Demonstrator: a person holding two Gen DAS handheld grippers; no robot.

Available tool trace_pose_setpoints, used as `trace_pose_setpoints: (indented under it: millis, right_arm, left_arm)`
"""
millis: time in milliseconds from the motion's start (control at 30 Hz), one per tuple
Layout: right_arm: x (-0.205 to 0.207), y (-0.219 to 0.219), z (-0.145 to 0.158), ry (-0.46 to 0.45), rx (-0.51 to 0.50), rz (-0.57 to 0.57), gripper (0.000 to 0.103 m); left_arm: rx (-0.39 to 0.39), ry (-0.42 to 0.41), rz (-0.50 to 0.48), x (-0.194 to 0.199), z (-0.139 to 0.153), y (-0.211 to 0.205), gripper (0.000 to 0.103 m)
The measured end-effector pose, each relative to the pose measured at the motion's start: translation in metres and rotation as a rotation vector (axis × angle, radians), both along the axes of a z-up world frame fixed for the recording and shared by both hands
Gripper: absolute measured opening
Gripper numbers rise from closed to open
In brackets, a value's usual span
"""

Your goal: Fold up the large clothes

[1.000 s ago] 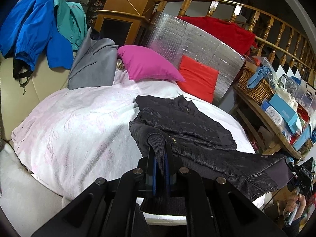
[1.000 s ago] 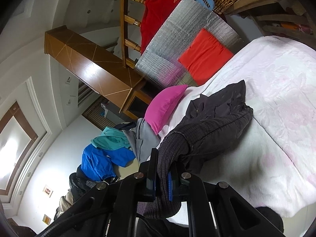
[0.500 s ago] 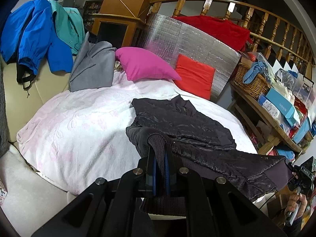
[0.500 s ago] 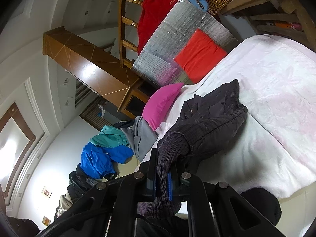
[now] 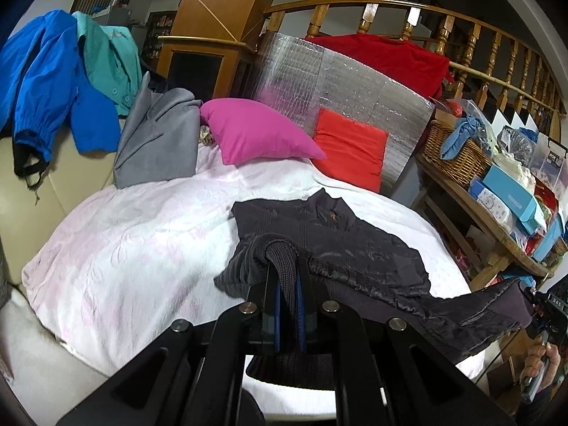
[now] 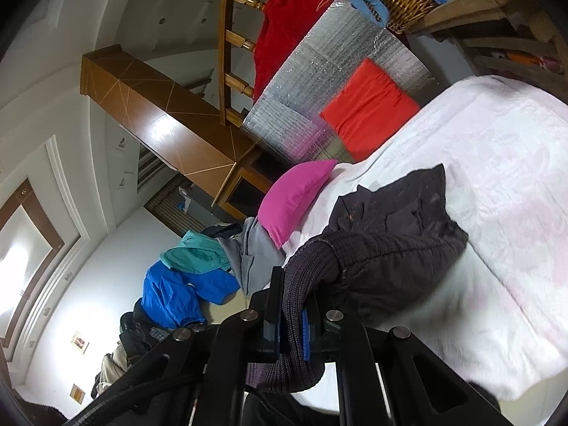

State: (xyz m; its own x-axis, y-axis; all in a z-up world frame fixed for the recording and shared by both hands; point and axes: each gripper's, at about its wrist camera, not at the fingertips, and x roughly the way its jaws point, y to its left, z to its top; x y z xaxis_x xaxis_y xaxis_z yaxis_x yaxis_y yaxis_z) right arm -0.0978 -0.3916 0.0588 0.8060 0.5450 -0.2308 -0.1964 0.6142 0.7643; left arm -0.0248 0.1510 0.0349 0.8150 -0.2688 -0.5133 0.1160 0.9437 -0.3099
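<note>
A black jacket [image 5: 340,245] lies on a bed covered by a white and pink blanket [image 5: 142,248]. My left gripper [image 5: 287,284] is shut on the jacket's ribbed knit hem near the bed's front edge. My right gripper [image 6: 293,305] is shut on another part of the ribbed hem, and the jacket [image 6: 397,234] stretches away from it over the blanket [image 6: 497,213]. In the left wrist view the right gripper [image 5: 532,305] shows at the far right, holding the jacket's other corner off the bed's side.
A magenta pillow [image 5: 255,131], a red cushion [image 5: 349,149] and a grey garment [image 5: 156,142] lie at the bed's head. Blue and teal jackets [image 5: 53,85] hang at the left. A cluttered wooden shelf with a wicker basket [image 5: 458,152] stands at the right.
Both grippers have pulled the hem toward the near side. The jacket's body has slid and spread flatter on the blanket.
</note>
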Motion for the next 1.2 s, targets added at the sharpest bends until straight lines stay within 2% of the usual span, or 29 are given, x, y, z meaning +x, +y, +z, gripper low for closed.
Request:
trace_pose_setpoints:
  millis: [800,1200]
  right_arm:
    - [0.069,0.000,0.012,0.019,-0.064,-0.081,0.008]
    - [0.095,0.008,0.014,0.031,-0.112,-0.111,0.008]
  left_arm:
    - [0.064,-0.007,0.026,0.069,0.011,-0.017,0.008]
    - [0.077,0.022,0.078,0.094,0.003,-0.022,0.008]
